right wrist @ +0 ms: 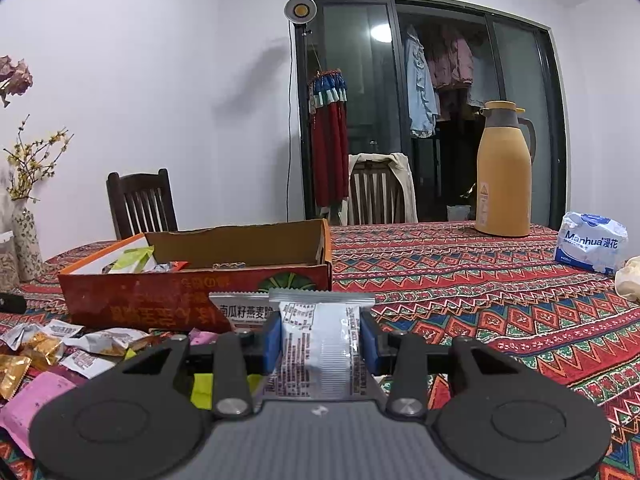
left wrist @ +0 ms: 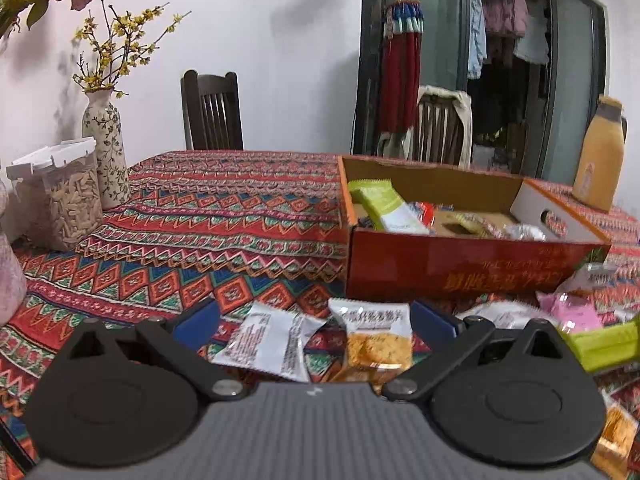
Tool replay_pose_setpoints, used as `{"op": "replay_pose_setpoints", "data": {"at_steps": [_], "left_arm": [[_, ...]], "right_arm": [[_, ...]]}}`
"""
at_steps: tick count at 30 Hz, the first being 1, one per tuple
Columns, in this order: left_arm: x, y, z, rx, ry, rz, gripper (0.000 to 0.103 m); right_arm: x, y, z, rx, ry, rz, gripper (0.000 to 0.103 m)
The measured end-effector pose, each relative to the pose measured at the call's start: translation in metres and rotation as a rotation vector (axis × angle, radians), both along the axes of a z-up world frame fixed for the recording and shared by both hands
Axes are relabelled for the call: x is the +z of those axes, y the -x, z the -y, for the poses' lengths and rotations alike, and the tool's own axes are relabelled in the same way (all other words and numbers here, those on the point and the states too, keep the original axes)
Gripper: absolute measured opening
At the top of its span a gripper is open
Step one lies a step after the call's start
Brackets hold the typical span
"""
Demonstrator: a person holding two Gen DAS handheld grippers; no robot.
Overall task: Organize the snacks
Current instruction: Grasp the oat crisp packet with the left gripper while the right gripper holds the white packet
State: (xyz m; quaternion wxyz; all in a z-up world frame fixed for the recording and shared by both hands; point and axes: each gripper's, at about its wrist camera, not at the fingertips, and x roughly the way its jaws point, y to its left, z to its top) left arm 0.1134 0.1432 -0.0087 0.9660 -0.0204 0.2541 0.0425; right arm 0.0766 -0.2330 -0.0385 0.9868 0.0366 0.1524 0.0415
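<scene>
An open red cardboard box point(left wrist: 460, 268) point(right wrist: 192, 300) holds a green packet point(left wrist: 384, 204) and other snacks. My left gripper point(left wrist: 316, 322) stands open low over the patterned cloth, its blue pads point(left wrist: 198, 322) wide apart. Between them lie a white snack packet point(left wrist: 272, 344) and an orange cracker packet point(left wrist: 376, 340), neither pressed. My right gripper point(right wrist: 320, 338) is shut on a white foil packet point(right wrist: 316, 344), held upright in front of the box. A second white packet point(right wrist: 242, 312) shows just behind it. Loose snacks point(right wrist: 60, 348) lie at the left.
A seed jar point(left wrist: 64, 200) and flower vase point(left wrist: 104, 140) stand at the table's far left. A yellow thermos point(right wrist: 506, 172) and a tissue pack point(right wrist: 590, 246) sit at the far right. Two wooden chairs point(right wrist: 140, 204) stand behind the table point(right wrist: 500, 300). Pink and green packets point(left wrist: 572, 316) lie right of the left gripper.
</scene>
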Motion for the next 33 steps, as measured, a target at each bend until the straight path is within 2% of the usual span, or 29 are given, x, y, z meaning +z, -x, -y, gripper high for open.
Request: {"op": "replay_pose_setpoints", "data": {"at_steps": [6, 10, 17, 19, 22, 23, 25, 28, 30, 33], "left_arm": [[-0.010, 0.001, 0.002, -0.026, -0.033, -0.101, 0.103], [-0.016, 0.007, 0.003, -0.035, 0.013, -0.182, 0.103], [-0.023, 0.014, 0.013, 0.055, 0.029, -0.217, 0.103], [-0.028, 0.013, 0.015, 0.066, 0.051, -0.243, 0.098], [-0.029, 0.017, 0.016, 0.100, 0.062, -0.231, 0.097], [-0.029, 0.019, 0.016, 0.108, 0.075, -0.223, 0.095], [-0.029, 0.022, 0.019, 0.124, 0.062, -0.207, 0.079], [-0.026, 0.026, 0.024, 0.111, 0.045, -0.195, 0.069], [-0.025, 0.030, 0.023, 0.103, 0.061, -0.179, 0.062], [-0.024, 0.033, 0.021, 0.099, 0.082, -0.171, 0.057]], "right_arm": [[0.000, 0.000, 0.000, -0.001, 0.001, -0.001, 0.039], [0.000, 0.000, 0.000, -0.001, 0.001, -0.001, 0.039], [0.000, 0.001, 0.001, -0.001, 0.002, 0.002, 0.039], [0.000, 0.001, 0.001, -0.001, 0.001, 0.004, 0.039], [0.000, 0.001, 0.001, 0.001, 0.002, 0.004, 0.039], [0.000, 0.001, 0.001, 0.001, 0.001, 0.004, 0.039], [0.000, 0.002, 0.000, 0.001, 0.002, 0.004, 0.039], [0.000, 0.002, 0.000, 0.002, 0.003, 0.004, 0.039], [0.000, 0.002, 0.000, 0.002, 0.002, 0.005, 0.039], [0.000, 0.002, 0.000, 0.003, 0.002, 0.007, 0.039]]}}
